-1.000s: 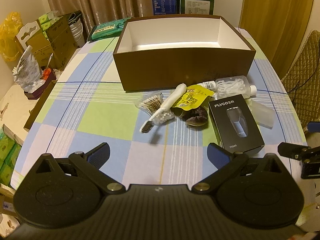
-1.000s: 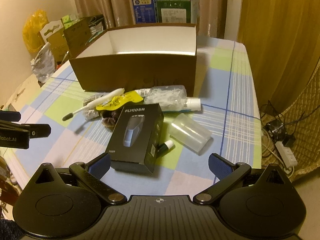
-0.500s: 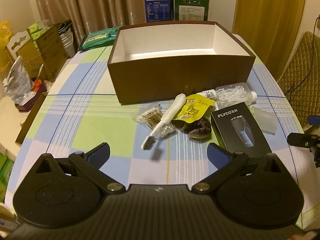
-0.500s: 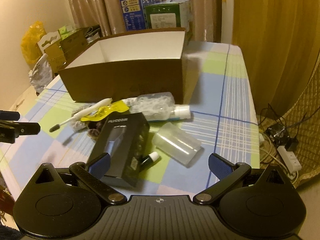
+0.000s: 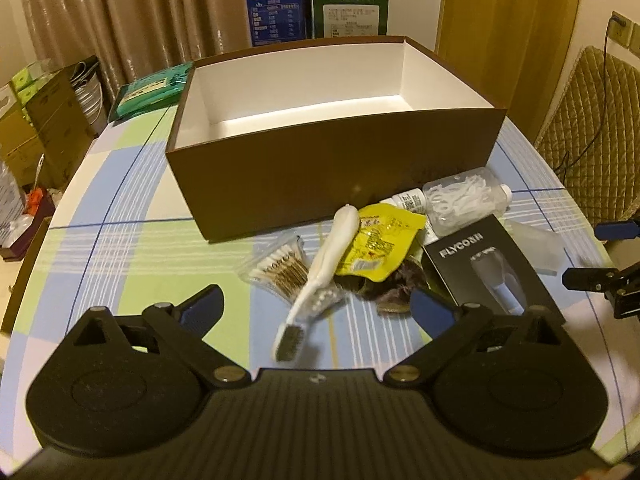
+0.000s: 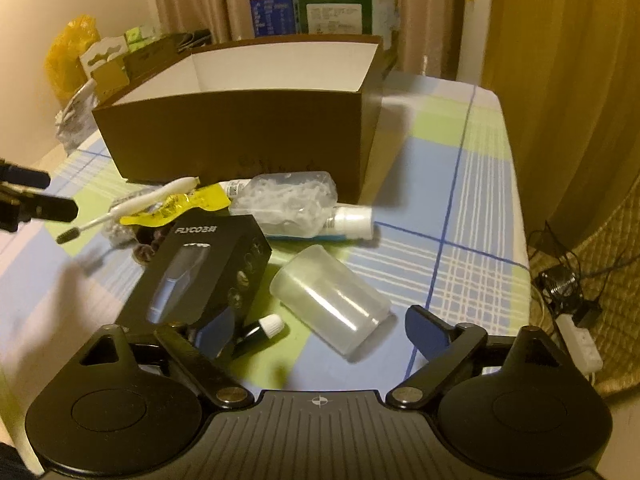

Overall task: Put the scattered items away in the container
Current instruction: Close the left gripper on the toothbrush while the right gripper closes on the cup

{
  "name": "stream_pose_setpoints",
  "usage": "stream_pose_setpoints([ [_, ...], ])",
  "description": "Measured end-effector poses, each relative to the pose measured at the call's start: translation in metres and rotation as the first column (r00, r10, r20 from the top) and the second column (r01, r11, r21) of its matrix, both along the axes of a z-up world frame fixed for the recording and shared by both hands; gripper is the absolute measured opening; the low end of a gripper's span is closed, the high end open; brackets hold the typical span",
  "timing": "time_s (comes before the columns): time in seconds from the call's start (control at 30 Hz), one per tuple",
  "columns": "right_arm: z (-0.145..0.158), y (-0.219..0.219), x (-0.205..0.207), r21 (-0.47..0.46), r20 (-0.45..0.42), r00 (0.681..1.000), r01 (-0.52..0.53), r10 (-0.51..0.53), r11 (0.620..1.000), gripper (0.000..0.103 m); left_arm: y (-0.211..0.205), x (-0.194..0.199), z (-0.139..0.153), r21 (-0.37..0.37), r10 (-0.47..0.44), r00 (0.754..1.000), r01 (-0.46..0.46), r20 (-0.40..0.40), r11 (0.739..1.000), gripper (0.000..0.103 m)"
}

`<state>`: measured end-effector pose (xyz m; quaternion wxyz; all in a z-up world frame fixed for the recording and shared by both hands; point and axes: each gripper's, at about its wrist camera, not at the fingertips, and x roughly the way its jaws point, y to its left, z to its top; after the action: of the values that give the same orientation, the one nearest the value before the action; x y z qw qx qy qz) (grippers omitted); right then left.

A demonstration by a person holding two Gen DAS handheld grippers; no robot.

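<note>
An open brown box [image 5: 332, 168] with a white inside stands at the table's middle; it also shows in the right wrist view [image 6: 240, 136]. In front of it lie a white toothbrush [image 5: 320, 276], a cotton swab bag [image 5: 280, 268], a yellow packet [image 5: 380, 244], a black shaver box [image 5: 488, 268] and a floss pick case [image 5: 460, 196]. My left gripper [image 5: 316, 312] is open, just short of the toothbrush head. My right gripper [image 6: 320, 328] is open over a clear plastic cup [image 6: 332, 304], beside the shaver box [image 6: 200, 272] and a small dropper bottle [image 6: 260, 328].
A white tube [image 6: 344, 220] lies under the floss case [image 6: 288, 196]. Cartons [image 5: 312, 4] stand behind the box. A green pack [image 5: 152, 92] lies at the back left. Cardboard boxes [image 5: 40, 120] stand off the left edge, a padded chair [image 5: 592, 140] and power strip [image 6: 576, 340] to the right.
Both grippers have moved forward and lower toward the items. The left one closed in on the toothbrush, the right one on the clear cup. Nothing was taken hold of.
</note>
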<state>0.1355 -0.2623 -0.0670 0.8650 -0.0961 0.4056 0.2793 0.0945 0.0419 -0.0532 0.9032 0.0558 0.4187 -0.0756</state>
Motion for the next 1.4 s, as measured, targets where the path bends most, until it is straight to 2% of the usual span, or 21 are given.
stream_pose_setpoints([
  [0.17,-0.01,0.008,0.014,-0.05,0.009,0.999,-0.039,0.04,0.998,0.079,0.004,0.02,-0.007,-0.01,-0.019,1.0,0.019,-0.014,1.0,0.095],
  [0.43,-0.023,0.02,0.025,-0.123,0.044,0.99,-0.128,0.134,0.984,0.077,0.008,0.044,-0.02,-0.013,-0.059,0.997,0.059,-0.045,0.998,0.092],
  [0.53,-0.026,0.024,0.029,-0.132,0.035,0.985,-0.165,0.171,0.977,0.071,0.007,0.052,-0.025,-0.008,-0.076,0.995,0.075,-0.058,0.997,0.09],
  [0.6,-0.028,0.026,0.032,-0.135,0.027,0.985,-0.167,0.172,0.977,0.066,0.007,0.057,-0.027,-0.007,-0.087,0.994,0.087,-0.063,0.996,0.086],
  [0.67,-0.029,0.025,0.035,-0.131,0.021,0.985,-0.165,0.169,0.978,0.065,0.008,0.062,-0.029,-0.011,-0.098,0.993,0.098,-0.071,0.995,0.078],
  [0.73,-0.029,0.024,0.038,-0.127,0.015,0.988,-0.151,0.154,0.98,0.062,0.006,0.067,-0.031,-0.017,-0.11,0.991,0.109,-0.081,0.994,0.075],
  [0.8,-0.028,0.021,0.041,-0.128,0.008,0.991,-0.131,0.133,0.983,0.056,0.004,0.071,-0.033,-0.018,-0.137,0.987,0.136,-0.087,0.991,0.072],
  [0.87,-0.029,0.018,0.045,-0.135,-0.011,0.994,-0.109,0.108,0.985,0.047,0.002,0.076,-0.036,-0.017,-0.161,0.982,0.16,-0.098,0.987,0.057],
  [0.9,-0.03,0.016,0.047,-0.134,-0.024,0.995,-0.095,0.093,0.986,0.043,0.001,0.078,-0.037,-0.017,-0.171,0.98,0.17,-0.106,0.985,0.053],
  [0.97,-0.03,0.011,0.048,-0.122,-0.04,0.997,-0.077,0.073,0.99,0.042,-0.001,0.084,-0.042,-0.024,-0.194,0.973,0.193,-0.125,0.981,0.038],
  [1.03,-0.03,0.008,0.049,-0.113,-0.051,0.997,-0.067,0.062,0.991,0.042,-0.003,0.088,-0.045,-0.025,-0.217,0.966,0.216,-0.141,0.976,0.033],
  [1.4,-0.032,0.012,0.05,-0.119,-0.057,0.996,-0.072,0.066,0.99,0.042,-0.01,0.103,-0.06,0.024,-0.252,0.944,0.263,-0.213,0.965,0.023],
])
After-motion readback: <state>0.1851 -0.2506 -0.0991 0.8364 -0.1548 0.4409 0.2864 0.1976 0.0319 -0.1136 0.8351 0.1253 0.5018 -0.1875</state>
